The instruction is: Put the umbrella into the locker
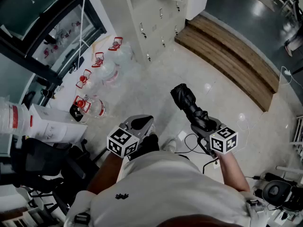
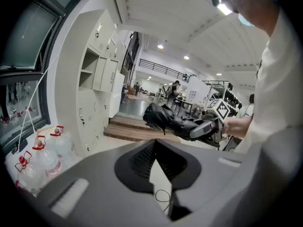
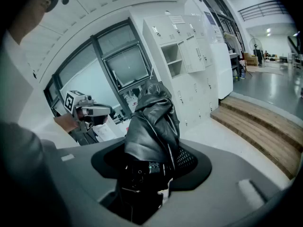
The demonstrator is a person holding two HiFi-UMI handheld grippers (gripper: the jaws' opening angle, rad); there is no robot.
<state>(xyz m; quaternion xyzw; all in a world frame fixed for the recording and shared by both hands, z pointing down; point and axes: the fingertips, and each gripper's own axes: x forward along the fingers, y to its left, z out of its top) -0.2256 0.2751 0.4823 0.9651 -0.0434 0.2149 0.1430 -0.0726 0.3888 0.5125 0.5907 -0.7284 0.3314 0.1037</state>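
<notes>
Right claw (image 3: 152,168) is gripping the umbrella (image 3: 151,122) by its lower end. Its jaws are standing wide around the bundle and angling downward. Umbrella: folded, black, with glossy crinkled fabric bunched into a stubby roll; in the head view it is jutting past the claw toward 11 o'clock.

Left claw (image 2: 154,142) is riding at 9 o'clock of the right one, with its ribbed black pads meeting at the tips and holding nothing.

Both are hovering over the pale speckled floor (image 1: 156,79). Clear water jugs (image 1: 102,72) with red handles are sitting at 10 o'clock. The off-white metal locker (image 1: 154,25) is standing at 12 o'clock, well apart from the umbrella. Wooden steps (image 1: 227,56) are lying at 1 o'clock.
</notes>
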